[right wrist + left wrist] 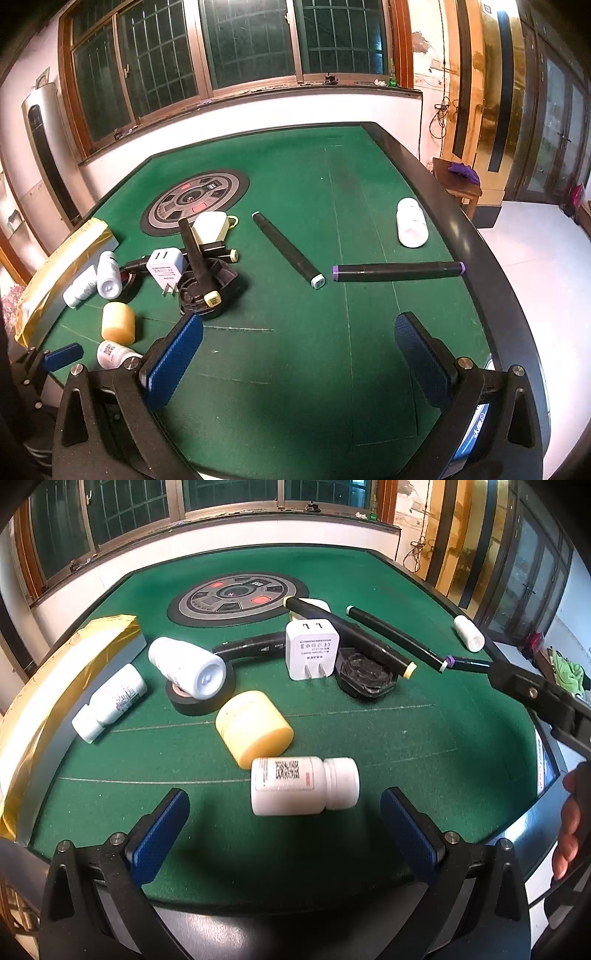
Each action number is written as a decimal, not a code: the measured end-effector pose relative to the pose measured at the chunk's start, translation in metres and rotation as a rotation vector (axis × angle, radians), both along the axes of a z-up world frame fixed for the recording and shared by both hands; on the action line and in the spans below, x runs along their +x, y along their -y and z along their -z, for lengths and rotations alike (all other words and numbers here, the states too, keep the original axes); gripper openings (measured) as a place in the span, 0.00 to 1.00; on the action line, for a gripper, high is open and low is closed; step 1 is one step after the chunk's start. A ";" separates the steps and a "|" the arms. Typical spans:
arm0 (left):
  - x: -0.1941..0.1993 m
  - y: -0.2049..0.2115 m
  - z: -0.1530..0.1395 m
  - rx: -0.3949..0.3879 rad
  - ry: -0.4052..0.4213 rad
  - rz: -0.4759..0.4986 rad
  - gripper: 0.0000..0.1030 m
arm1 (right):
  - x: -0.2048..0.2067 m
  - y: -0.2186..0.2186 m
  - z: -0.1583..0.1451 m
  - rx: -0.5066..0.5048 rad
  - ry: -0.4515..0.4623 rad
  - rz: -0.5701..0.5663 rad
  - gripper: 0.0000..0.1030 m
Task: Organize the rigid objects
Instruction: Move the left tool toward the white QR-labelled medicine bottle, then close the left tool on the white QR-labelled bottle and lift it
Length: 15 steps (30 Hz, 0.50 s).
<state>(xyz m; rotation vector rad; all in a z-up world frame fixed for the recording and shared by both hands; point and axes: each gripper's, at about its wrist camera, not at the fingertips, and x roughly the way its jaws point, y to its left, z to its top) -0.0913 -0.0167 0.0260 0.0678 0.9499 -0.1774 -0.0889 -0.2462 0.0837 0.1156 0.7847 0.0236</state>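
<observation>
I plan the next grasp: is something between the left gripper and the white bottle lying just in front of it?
Nothing visible: only bare green felt separates the open left gripper from the white bottle. The yellow jar lies beyond the bottle.

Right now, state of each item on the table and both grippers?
Left hand-held gripper: open, empty.
Right hand-held gripper: open, empty.
QR-label bottle: on its side, capped.
Yellow jar: on its side.
Charger plug: prongs folded out.
Purple-capped marker: lying flat, capped.
Grey-capped marker: lying flat, capped.
Yellow-capped marker: propped on the black holder.
Tape roll: flat, bottle resting on it.
</observation>
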 end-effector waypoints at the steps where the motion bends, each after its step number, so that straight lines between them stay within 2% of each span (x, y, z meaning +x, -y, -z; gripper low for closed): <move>1: 0.001 0.000 -0.001 0.002 0.006 -0.003 1.00 | -0.001 -0.001 0.000 -0.001 0.002 -0.001 0.99; 15: 0.011 -0.004 0.008 0.005 -0.024 -0.009 1.00 | 0.010 -0.012 0.005 -0.014 -0.027 -0.025 0.99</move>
